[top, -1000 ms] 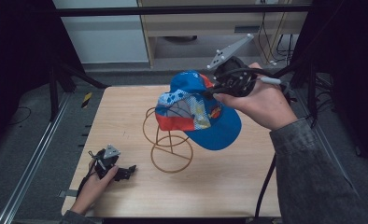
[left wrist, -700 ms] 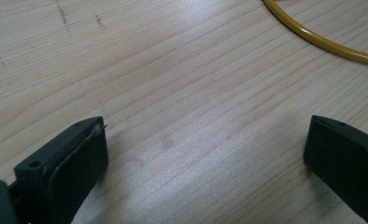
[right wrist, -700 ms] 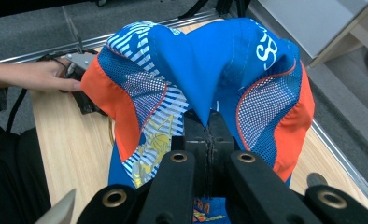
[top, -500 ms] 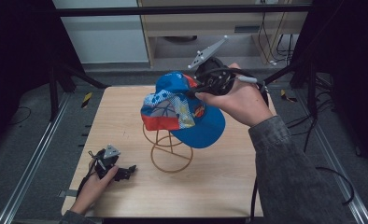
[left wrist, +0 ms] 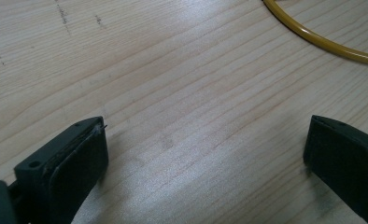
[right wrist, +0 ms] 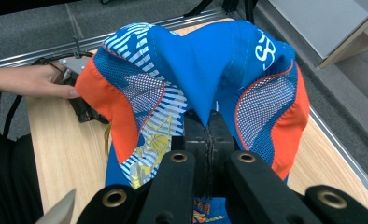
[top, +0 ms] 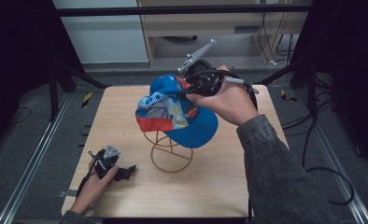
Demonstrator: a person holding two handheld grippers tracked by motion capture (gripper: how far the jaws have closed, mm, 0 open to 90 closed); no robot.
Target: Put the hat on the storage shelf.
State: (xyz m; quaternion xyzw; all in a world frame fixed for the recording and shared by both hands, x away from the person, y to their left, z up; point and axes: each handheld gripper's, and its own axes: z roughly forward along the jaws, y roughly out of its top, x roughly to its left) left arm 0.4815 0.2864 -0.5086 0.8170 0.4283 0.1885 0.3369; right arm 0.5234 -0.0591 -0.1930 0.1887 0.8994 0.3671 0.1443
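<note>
Leftward and a little lower is where the cap (top: pixel 177 112) now hangs compared with a second ago: it has drifted from off to the stand's right to almost directly above the yellow wire stand (top: pixel 169 151), its brim tipped toward the person. The right gripper (top: pixel 191 89) carries it, jaws pinched tight on a fold of the blue crown. I judge the job about half done: the cap is lifted and nearly lined up, but it is not yet seated on the stand's top loops, and letting go is yet to come.

In the right gripper view the pinch is plain (black jaws closed on the fabric, mesh panels and orange trim bulging either side), a detail the high view hides behind the hand. The left gripper (top: pixel 124 171) rests on the wooden table (top: pixel 219 186) near the stand's base ring, jaws wide apart with nothing between them; its own view shows bare wood grain and an arc of the yellow ring.
</note>
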